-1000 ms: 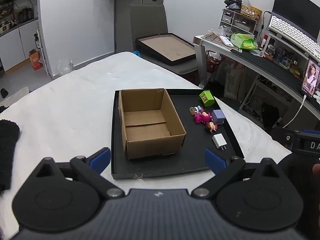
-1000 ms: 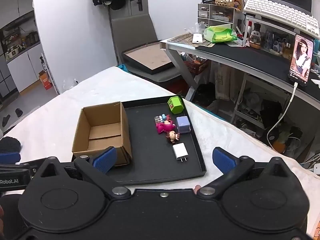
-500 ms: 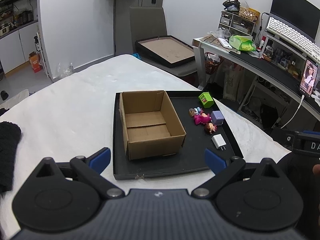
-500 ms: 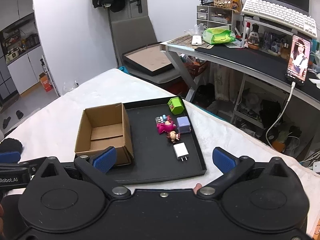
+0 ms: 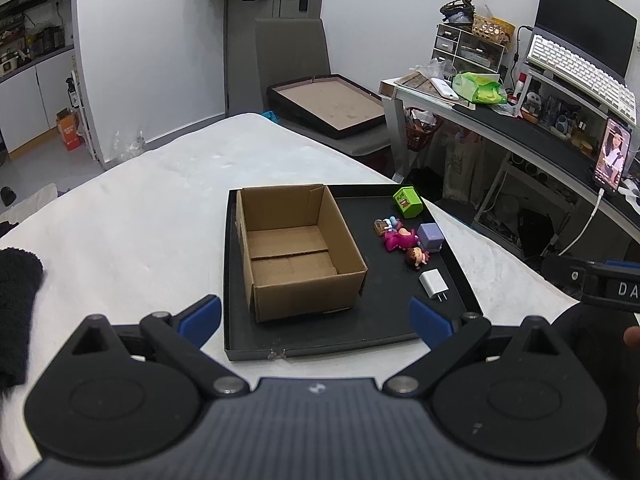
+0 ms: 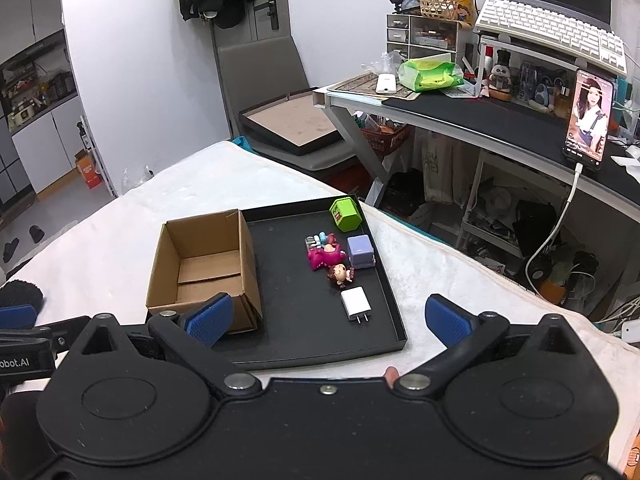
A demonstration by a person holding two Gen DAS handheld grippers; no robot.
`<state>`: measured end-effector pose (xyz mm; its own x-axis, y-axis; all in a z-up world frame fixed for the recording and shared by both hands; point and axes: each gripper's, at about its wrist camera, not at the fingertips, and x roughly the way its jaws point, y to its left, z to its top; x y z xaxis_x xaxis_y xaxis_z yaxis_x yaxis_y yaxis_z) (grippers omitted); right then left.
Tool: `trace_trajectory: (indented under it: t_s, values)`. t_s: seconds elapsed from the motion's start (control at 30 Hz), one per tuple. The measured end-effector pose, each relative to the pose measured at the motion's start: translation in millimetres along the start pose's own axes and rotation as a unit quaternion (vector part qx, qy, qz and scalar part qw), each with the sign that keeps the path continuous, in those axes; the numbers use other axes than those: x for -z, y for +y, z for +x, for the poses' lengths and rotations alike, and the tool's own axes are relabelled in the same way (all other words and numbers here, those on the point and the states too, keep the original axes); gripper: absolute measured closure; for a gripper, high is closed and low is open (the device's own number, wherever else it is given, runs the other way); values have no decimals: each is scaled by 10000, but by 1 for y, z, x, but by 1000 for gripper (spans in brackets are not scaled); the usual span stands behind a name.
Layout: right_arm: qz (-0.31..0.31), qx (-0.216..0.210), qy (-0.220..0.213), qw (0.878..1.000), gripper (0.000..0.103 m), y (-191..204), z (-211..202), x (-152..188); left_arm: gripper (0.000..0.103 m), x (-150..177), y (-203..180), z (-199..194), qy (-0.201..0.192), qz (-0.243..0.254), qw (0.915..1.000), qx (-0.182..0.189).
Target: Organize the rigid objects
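An open, empty cardboard box (image 5: 296, 248) stands on the left half of a black tray (image 5: 392, 320) on a white-covered table; it also shows in the right wrist view (image 6: 204, 264). On the tray's right half lie a green cube (image 6: 345, 213), a pink toy figure (image 6: 323, 255), a lilac cube (image 6: 360, 251), a small doll (image 6: 340, 274) and a white charger (image 6: 355, 304). My left gripper (image 5: 316, 320) is open and empty, near the tray's front edge. My right gripper (image 6: 328, 318) is open and empty, above the tray's front.
A desk (image 6: 460, 104) with a keyboard, phone and clutter stands to the right. A grey chair (image 5: 296, 64) holding a framed board stands beyond the table. A black fuzzy object (image 5: 16, 300) lies at the table's left edge.
Both grippers have drawn back and risen slightly, so the tray and box look a little smaller. Nothing on the tray has moved.
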<state>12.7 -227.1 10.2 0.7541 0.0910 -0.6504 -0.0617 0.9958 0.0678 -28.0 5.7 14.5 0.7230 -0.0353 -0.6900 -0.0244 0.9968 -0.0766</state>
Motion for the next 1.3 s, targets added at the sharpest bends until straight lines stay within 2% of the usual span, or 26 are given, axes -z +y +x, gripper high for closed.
trace_trajectory:
  t_s: [1.1,1.3]
  values:
    - [-17,-85,32,10000,0,1,-1,0,4,2,1,-4,-35,-20,10000,-71]
    - [-63,-223,21,9997,0,1,5,2,4,1,4,2,11,-69,9999,-142]
